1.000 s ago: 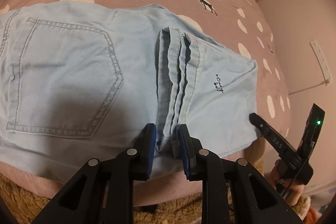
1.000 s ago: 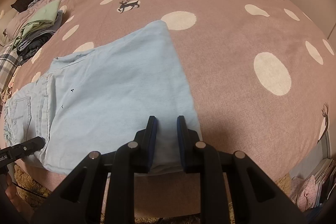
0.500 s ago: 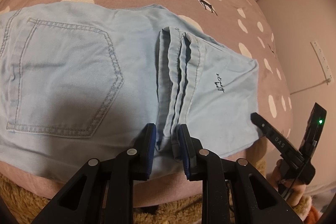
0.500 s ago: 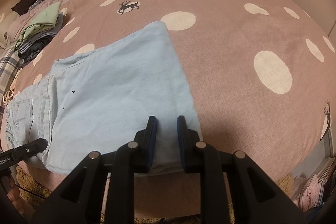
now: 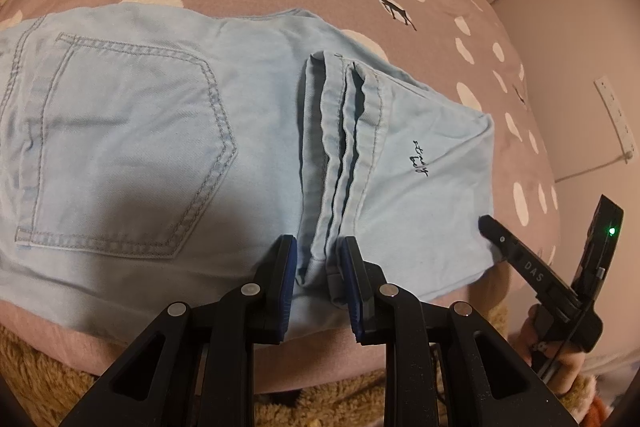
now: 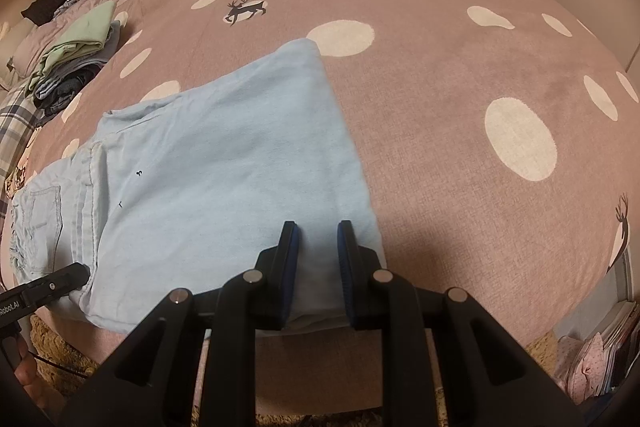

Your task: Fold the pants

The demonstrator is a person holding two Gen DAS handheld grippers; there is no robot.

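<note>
Bed [image 6: 460, 75], mauve dotted cover, fills both frames. Pants [image 5: 160, 147] lie lower centre, legs already folded once, hems over seat. Left claw [image 5: 318, 267] nips hem stack; right claw [image 6: 318, 263] nips fold edge. Judged: 1 more fold left.

The light was dim and warm, giving both views a pinkish cast. Soft shadows lay just ahead of each gripper on the pale blue pants [image 5: 132, 155] and on the bedspread [image 6: 460, 75]. Both pictures were sharp, without glare. Fisheye distortion bulged the bed into a dome, and black vignetting filled the corners.
</note>
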